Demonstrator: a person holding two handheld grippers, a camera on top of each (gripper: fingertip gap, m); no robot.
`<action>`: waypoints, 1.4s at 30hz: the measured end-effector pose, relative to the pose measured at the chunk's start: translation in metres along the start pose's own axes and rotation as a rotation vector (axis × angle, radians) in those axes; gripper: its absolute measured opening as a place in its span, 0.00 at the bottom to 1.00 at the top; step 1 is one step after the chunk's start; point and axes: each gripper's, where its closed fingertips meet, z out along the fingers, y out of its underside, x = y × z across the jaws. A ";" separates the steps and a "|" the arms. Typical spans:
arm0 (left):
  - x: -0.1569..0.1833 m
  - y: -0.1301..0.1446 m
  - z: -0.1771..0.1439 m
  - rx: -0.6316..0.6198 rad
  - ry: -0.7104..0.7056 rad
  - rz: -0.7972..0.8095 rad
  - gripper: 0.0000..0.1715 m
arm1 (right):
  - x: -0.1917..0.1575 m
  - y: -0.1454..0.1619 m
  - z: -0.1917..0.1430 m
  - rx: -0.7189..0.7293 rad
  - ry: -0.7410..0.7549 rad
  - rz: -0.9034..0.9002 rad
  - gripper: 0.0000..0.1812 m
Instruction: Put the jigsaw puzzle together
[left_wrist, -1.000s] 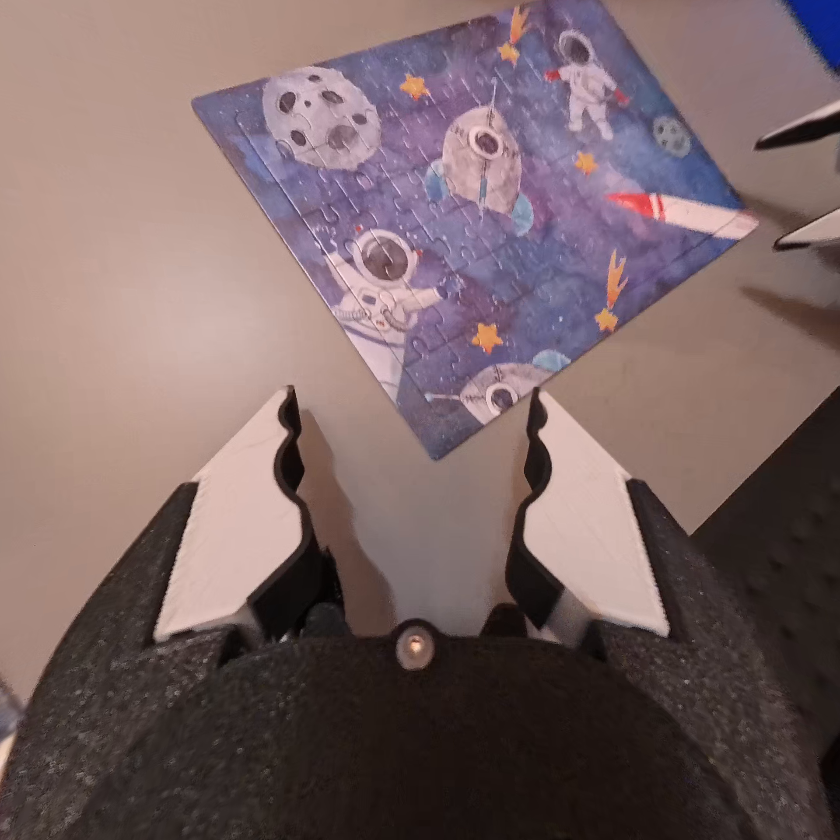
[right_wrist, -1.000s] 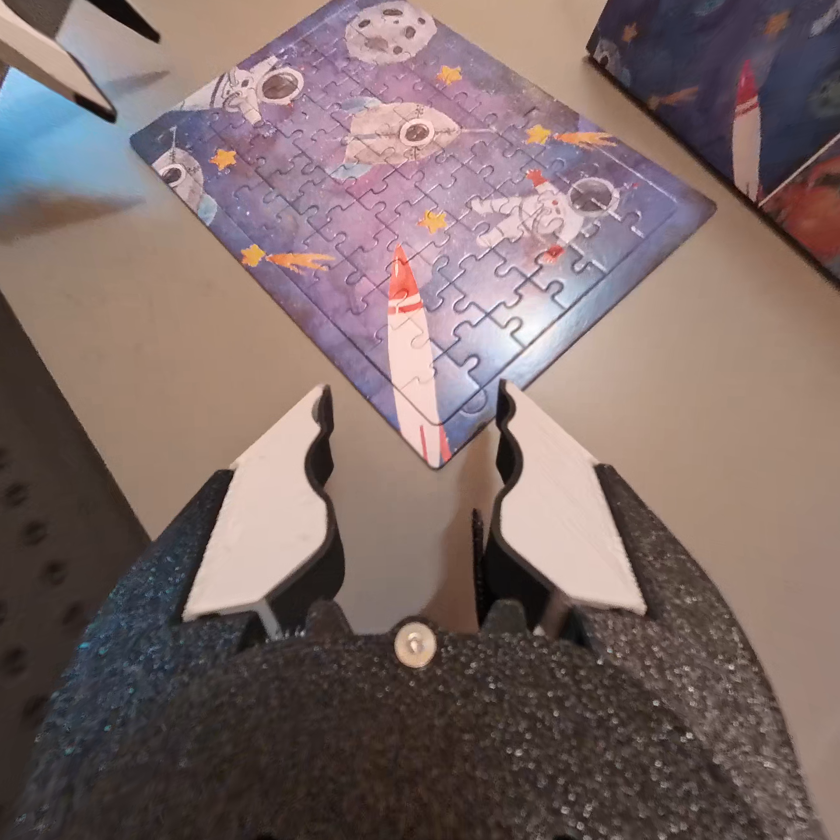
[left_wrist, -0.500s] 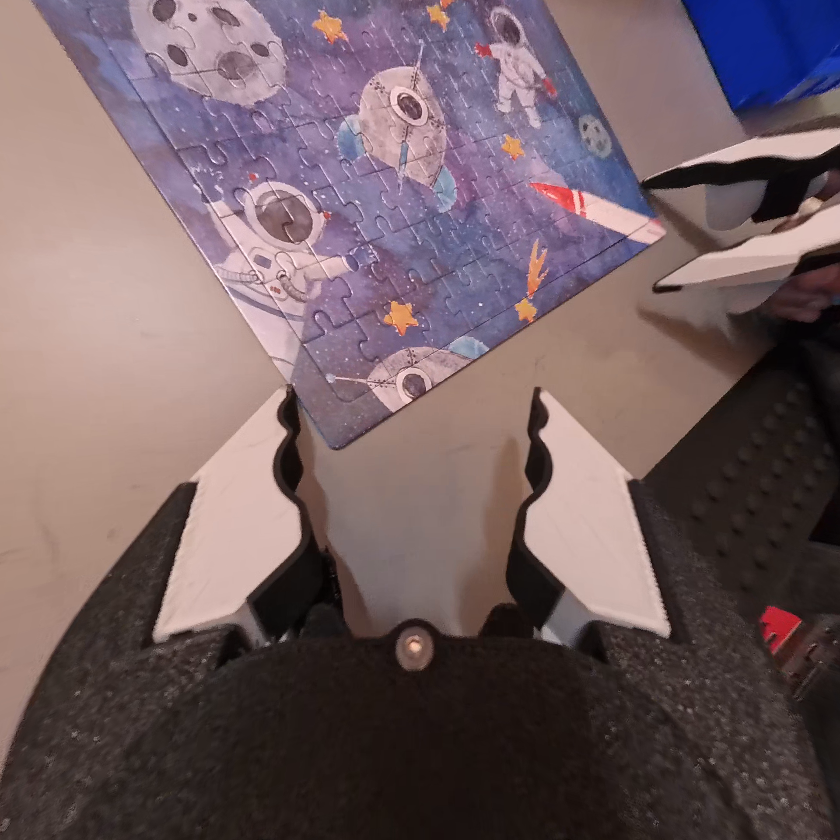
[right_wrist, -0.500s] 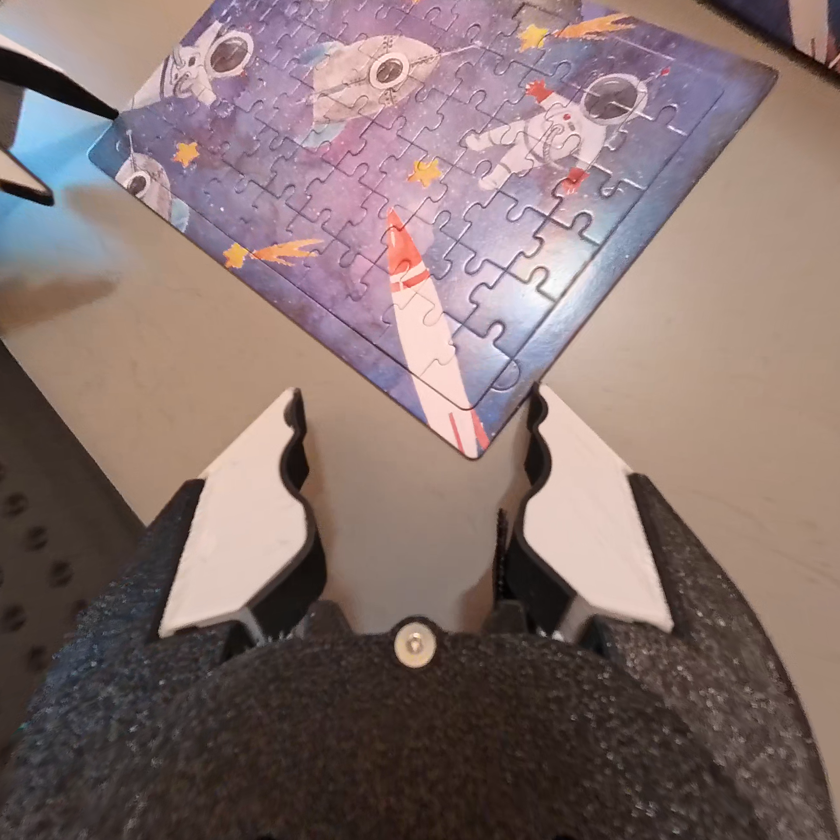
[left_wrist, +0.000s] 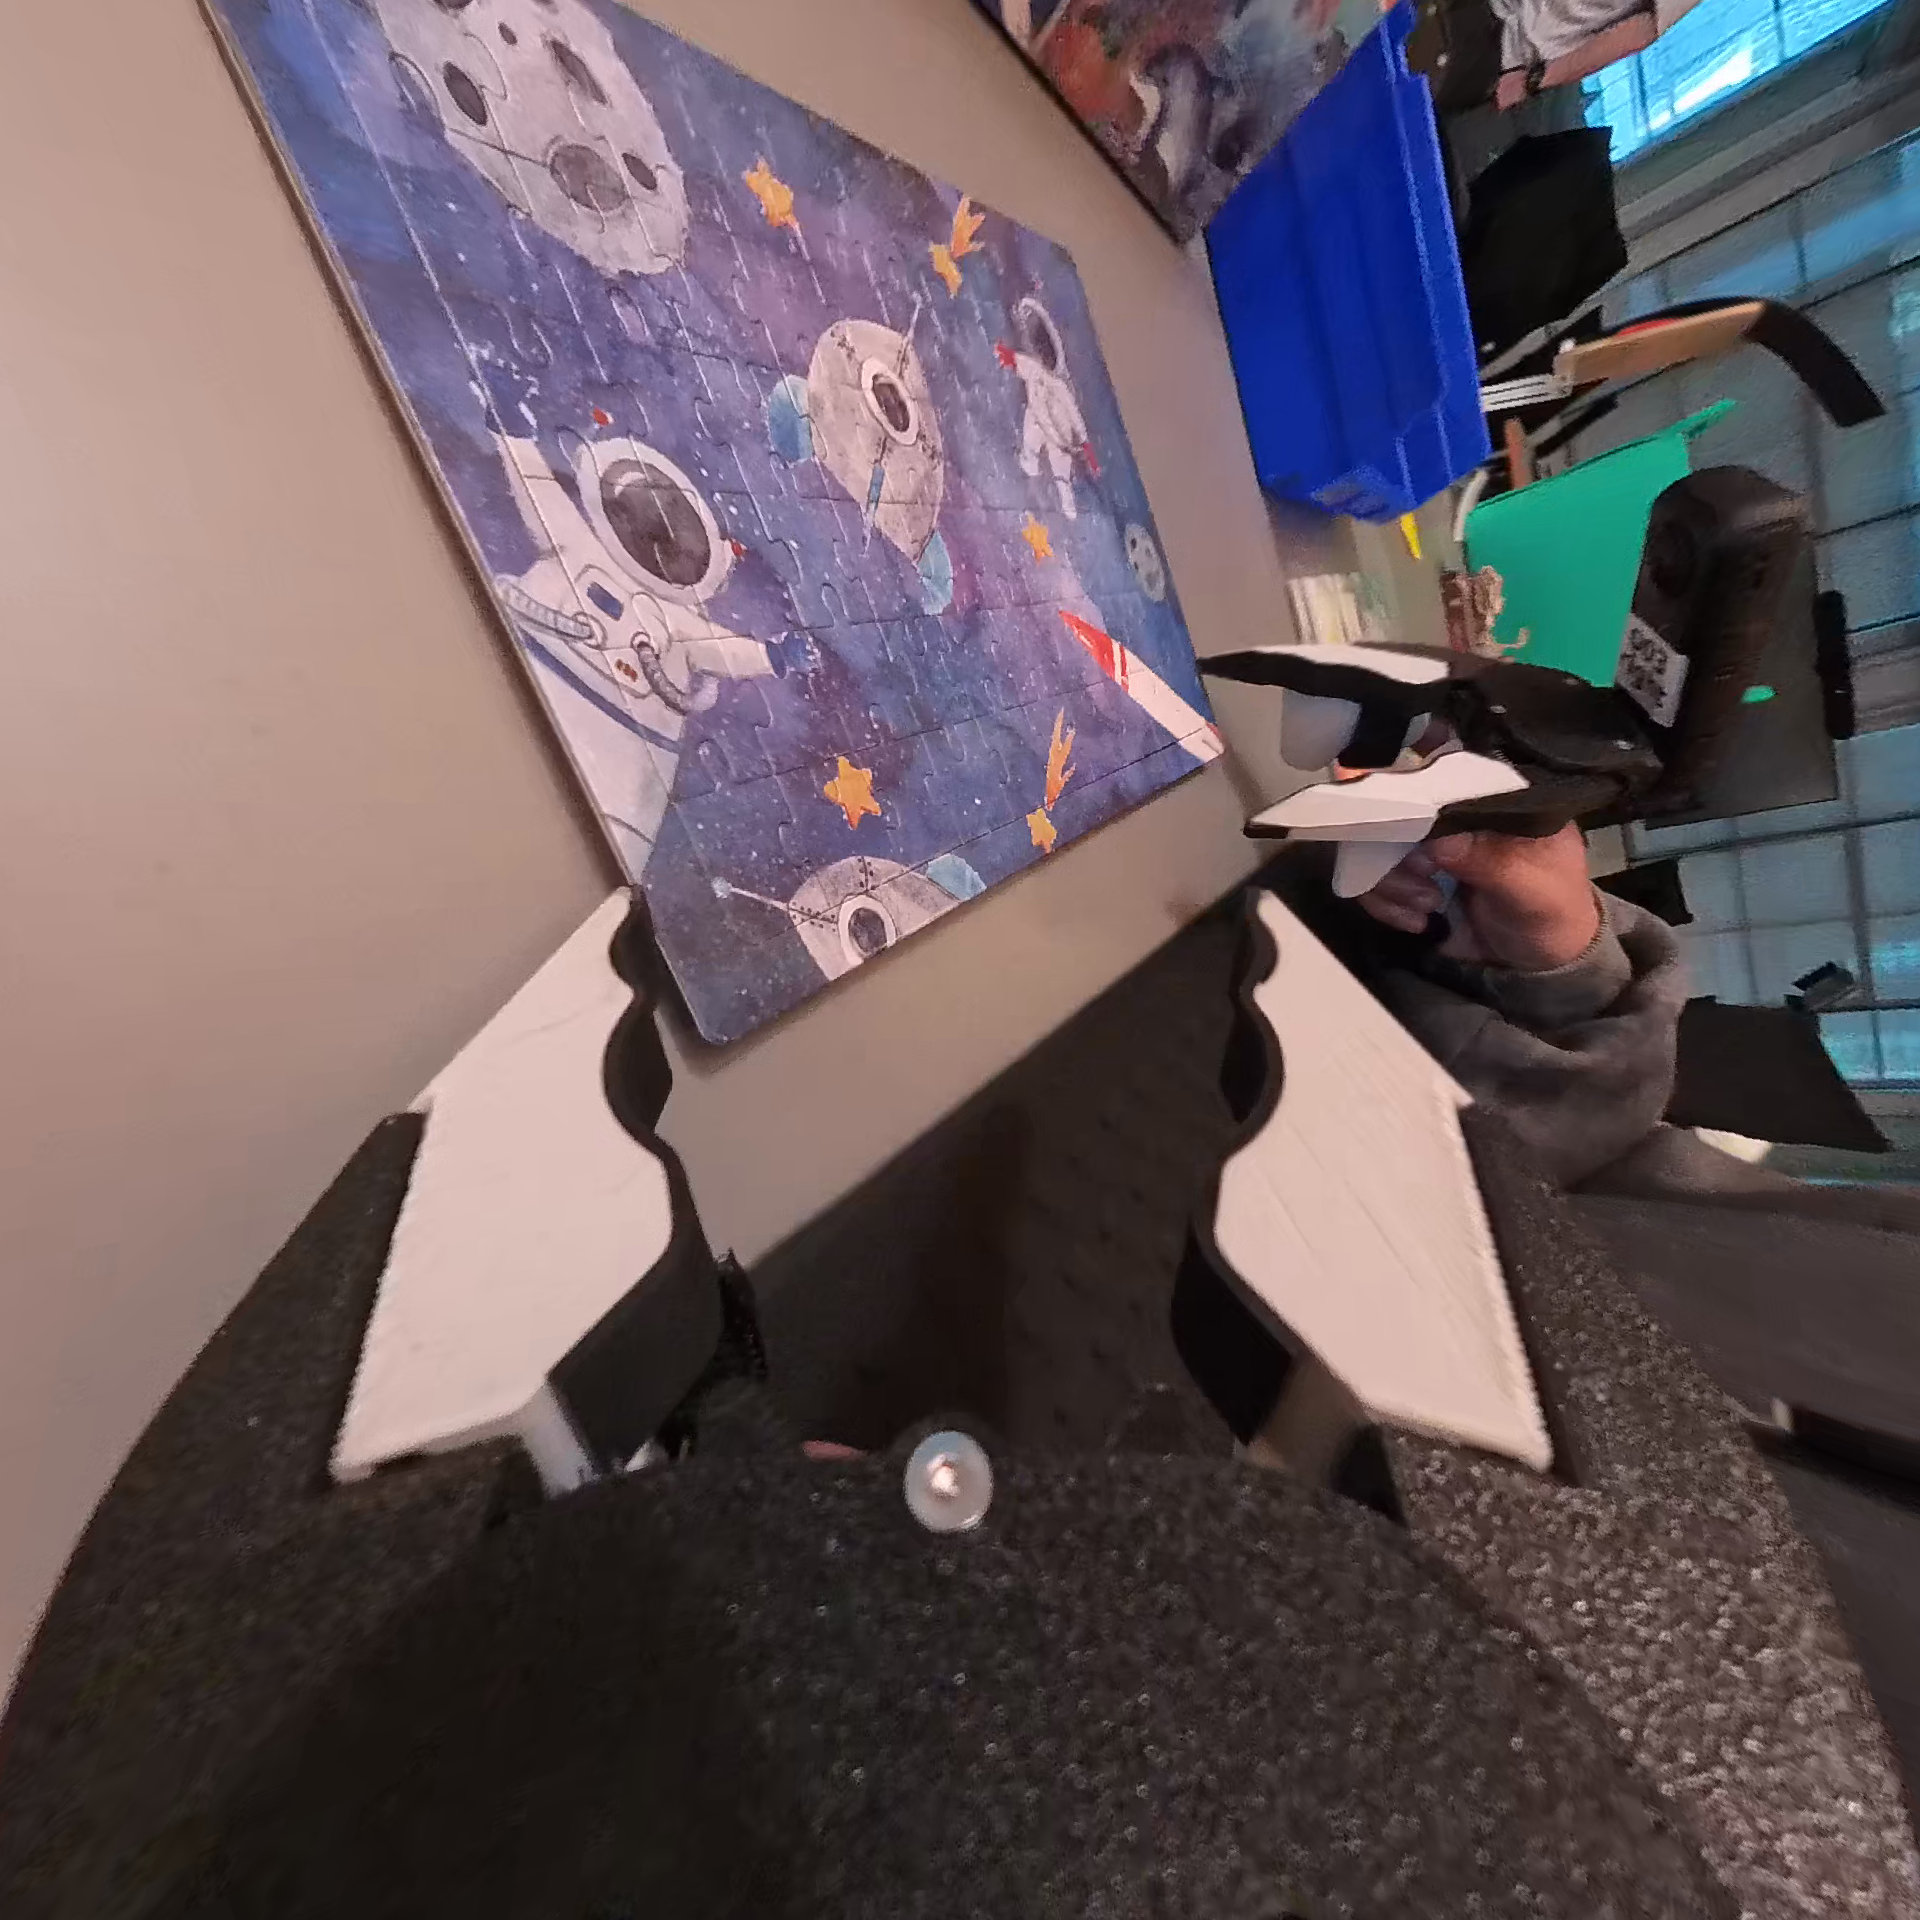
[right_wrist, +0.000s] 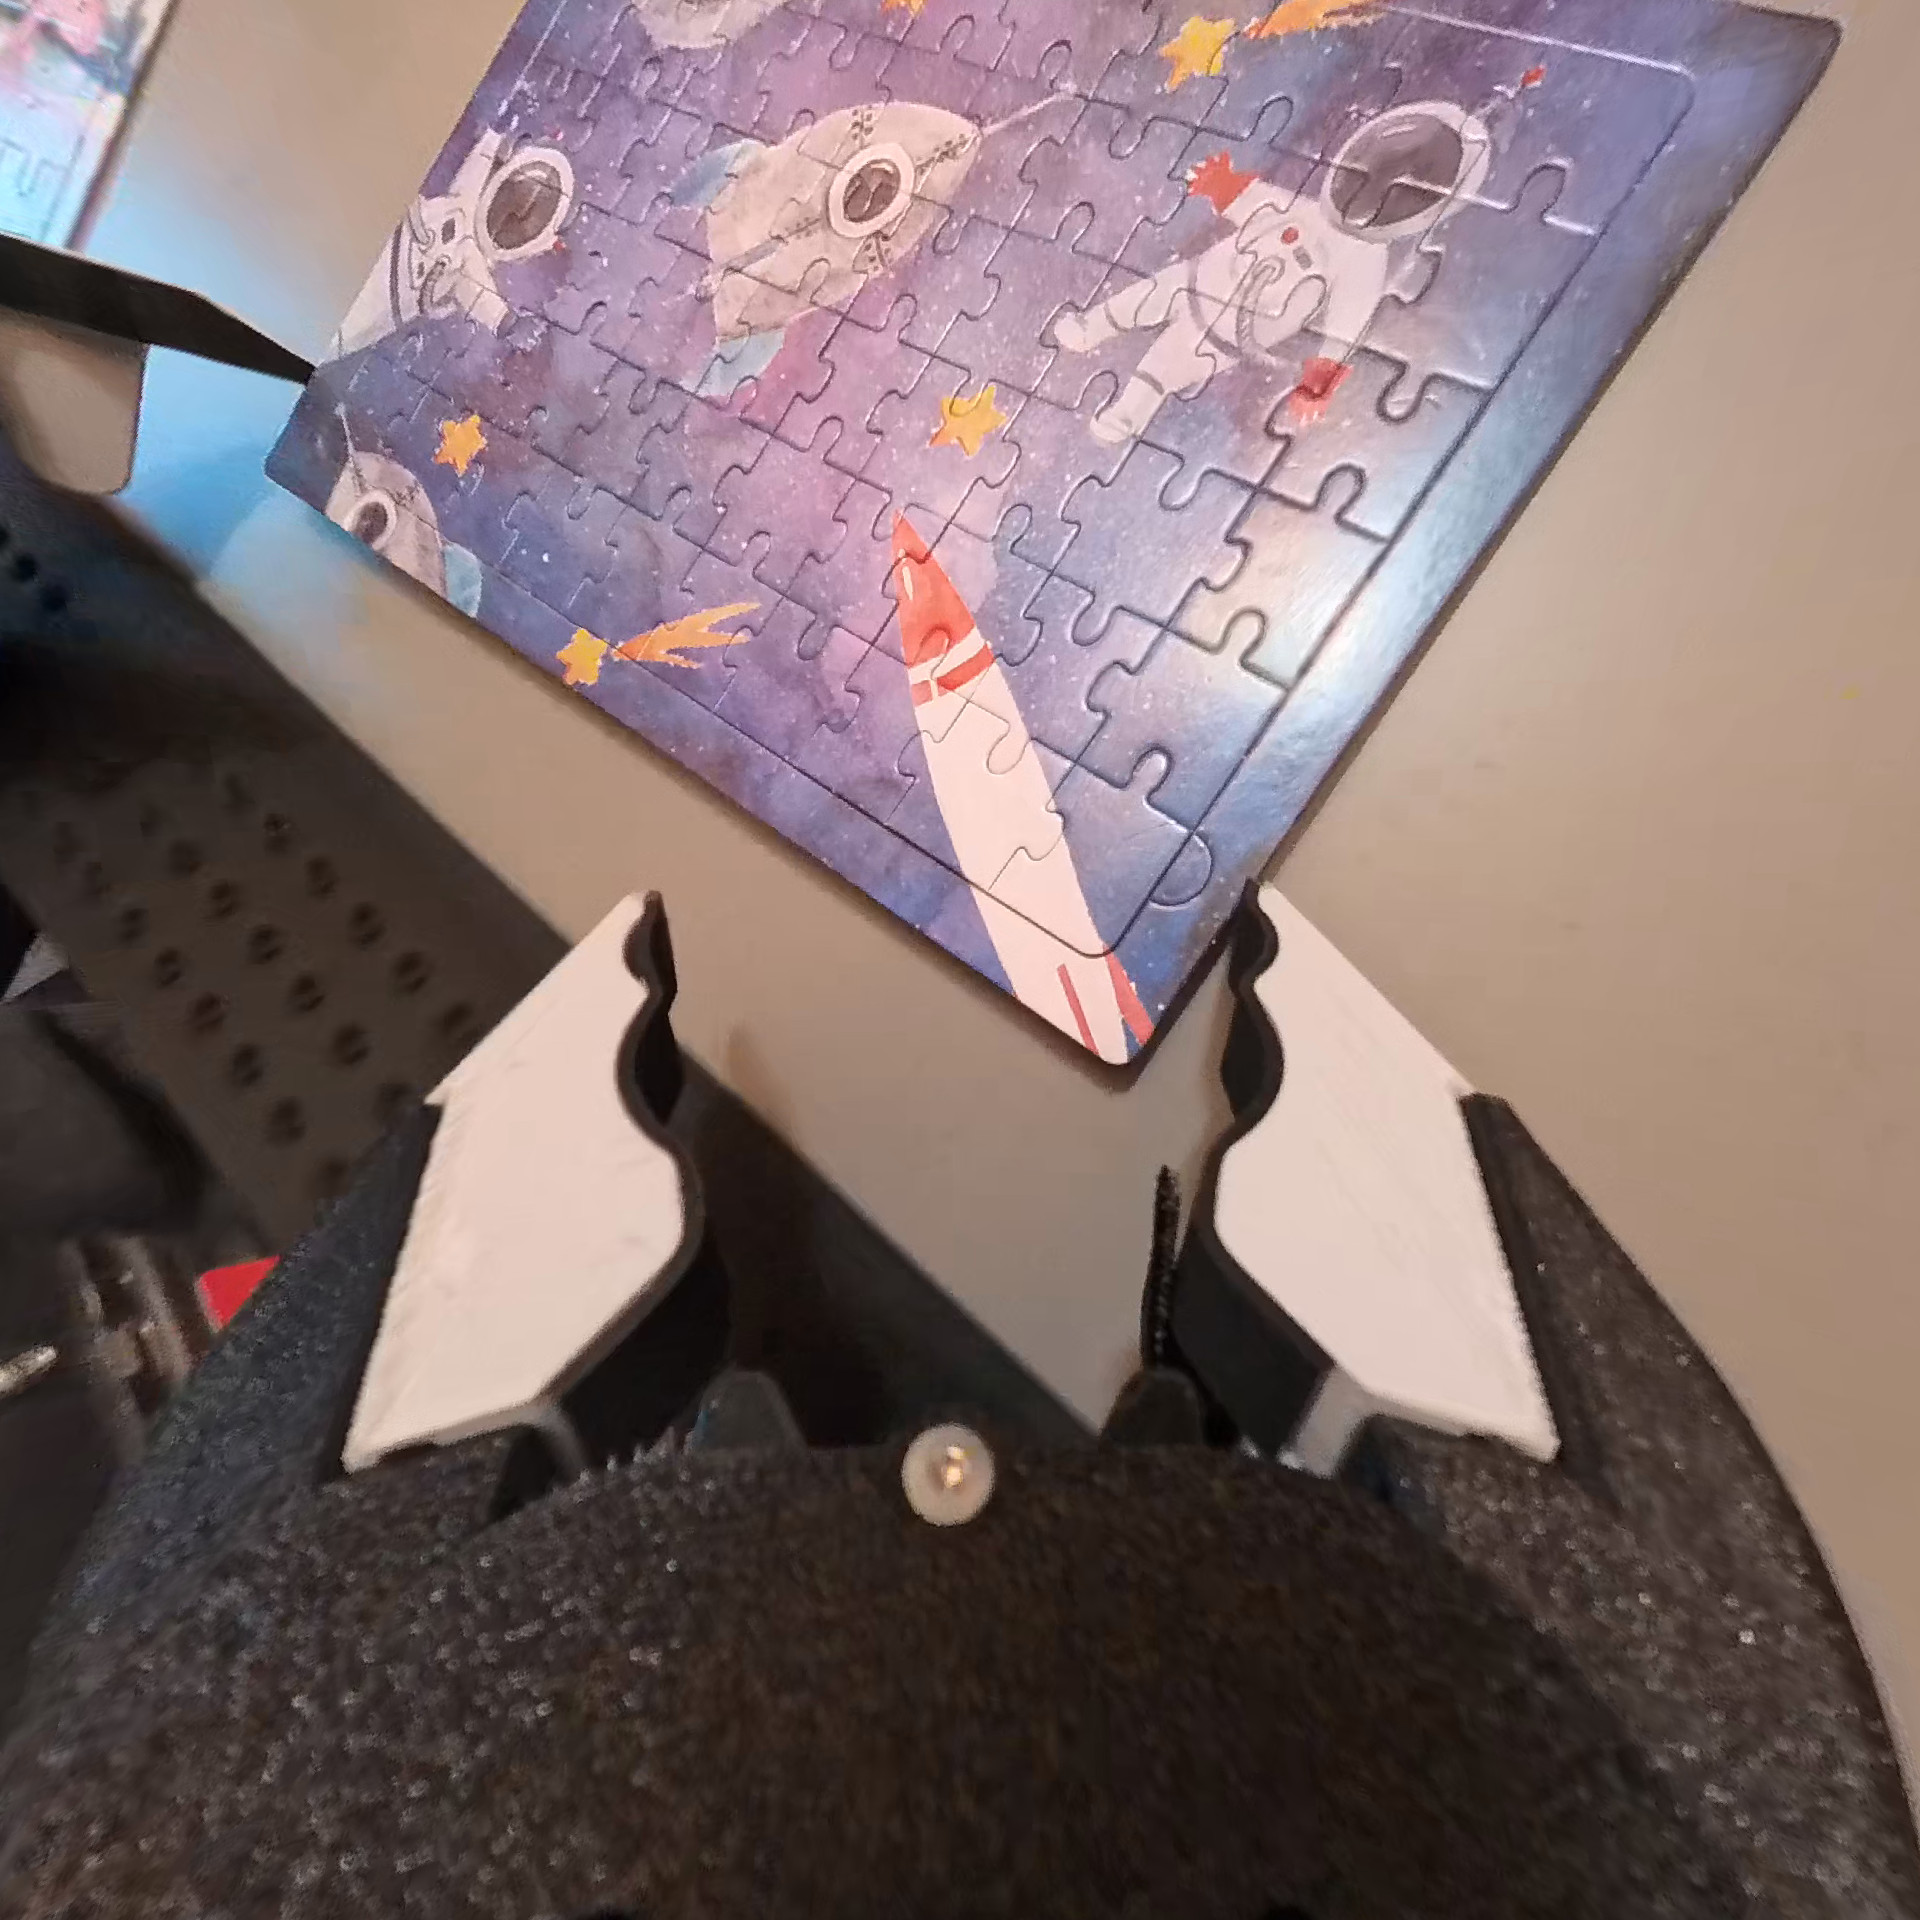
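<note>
The space-themed jigsaw puzzle (left_wrist: 748, 499) lies flat on the beige table, all pieces joined, with astronauts, planets and a rocket on it; it also fills the top of the right wrist view (right_wrist: 1018, 436). My left gripper (left_wrist: 935, 914) is open and empty, just short of the puzzle's near corner. My right gripper (right_wrist: 951, 904) is open and empty, just short of the corner with the rocket's tail. The right gripper also shows in the left wrist view (left_wrist: 1247, 748), held by a hand (left_wrist: 1496, 894) beside the puzzle's corner.
A black perforated mat (right_wrist: 260, 894) borders the table's near edge. A blue bin (left_wrist: 1340, 312) and a printed picture board (left_wrist: 1164, 94) sit beyond the puzzle. The left gripper's dark finger (right_wrist: 145, 322) shows at the left of the right wrist view.
Both grippers have tilted and drawn back toward the table edge, still open. The views have rolled sideways; the puzzle has not moved on the table.
</note>
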 end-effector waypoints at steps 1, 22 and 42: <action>0.007 0.005 -0.006 0.001 0.014 -0.004 0.63 | -0.005 0.006 -0.005 -0.002 -0.007 0.014 0.59; -0.020 0.045 -0.031 -0.139 0.005 -0.022 0.30 | -0.021 0.044 -0.034 -0.022 -0.343 0.336 0.26; 0.043 0.028 -0.005 -0.025 0.443 -0.375 0.02 | -0.012 0.065 -0.109 0.134 -0.807 0.768 0.04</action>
